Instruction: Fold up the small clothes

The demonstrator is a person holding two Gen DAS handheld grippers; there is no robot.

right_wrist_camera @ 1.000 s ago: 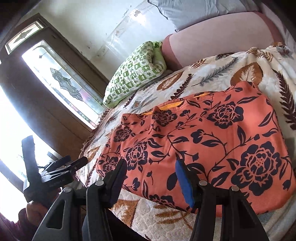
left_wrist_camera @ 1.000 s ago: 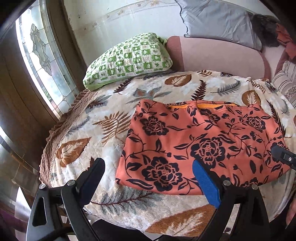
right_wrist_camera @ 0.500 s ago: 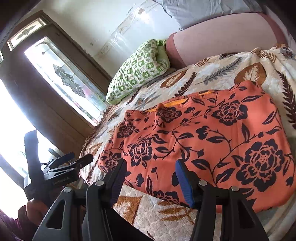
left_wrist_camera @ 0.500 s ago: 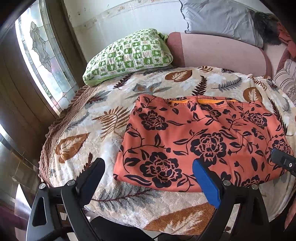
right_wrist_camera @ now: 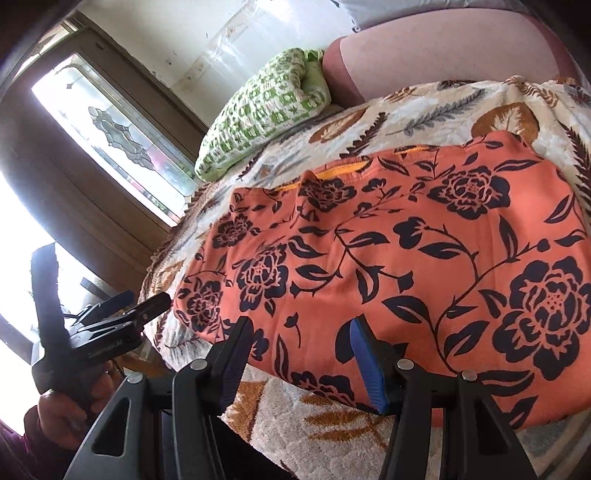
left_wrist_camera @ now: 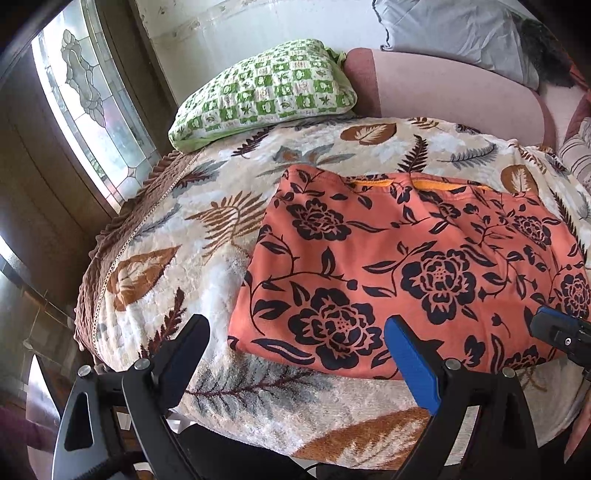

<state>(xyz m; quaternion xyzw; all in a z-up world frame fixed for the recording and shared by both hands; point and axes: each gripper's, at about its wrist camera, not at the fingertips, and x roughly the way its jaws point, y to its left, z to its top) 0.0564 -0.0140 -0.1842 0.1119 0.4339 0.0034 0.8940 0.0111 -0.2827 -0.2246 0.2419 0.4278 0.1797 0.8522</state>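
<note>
An orange garment (left_wrist_camera: 406, 266) with a dark floral print lies flat on the leaf-patterned blanket (left_wrist_camera: 207, 236), its orange waistband at the far edge. My left gripper (left_wrist_camera: 295, 332) hovers open in front of the garment's near left corner, with nothing between its fingers. In the right wrist view the garment (right_wrist_camera: 406, 258) fills the middle. My right gripper (right_wrist_camera: 301, 326) stands open just above its near edge, the pads not pressing the cloth. The left gripper (right_wrist_camera: 138, 301) shows at the left, held by a hand. The right gripper's tip (left_wrist_camera: 554, 326) enters at the right edge.
A green checked pillow (left_wrist_camera: 266, 92) lies at the far left of the bed against a pink headboard (left_wrist_camera: 454, 96), with a grey pillow (left_wrist_camera: 454, 33) above it. A stained-glass window (left_wrist_camera: 92, 103) is on the left. The blanket's near edge (left_wrist_camera: 295, 417) drops off below the grippers.
Both grippers have sunk and come closer to the garment's near edge, so it looks larger in both views. Their jaws stand as wide as before. The garment has not moved.
</note>
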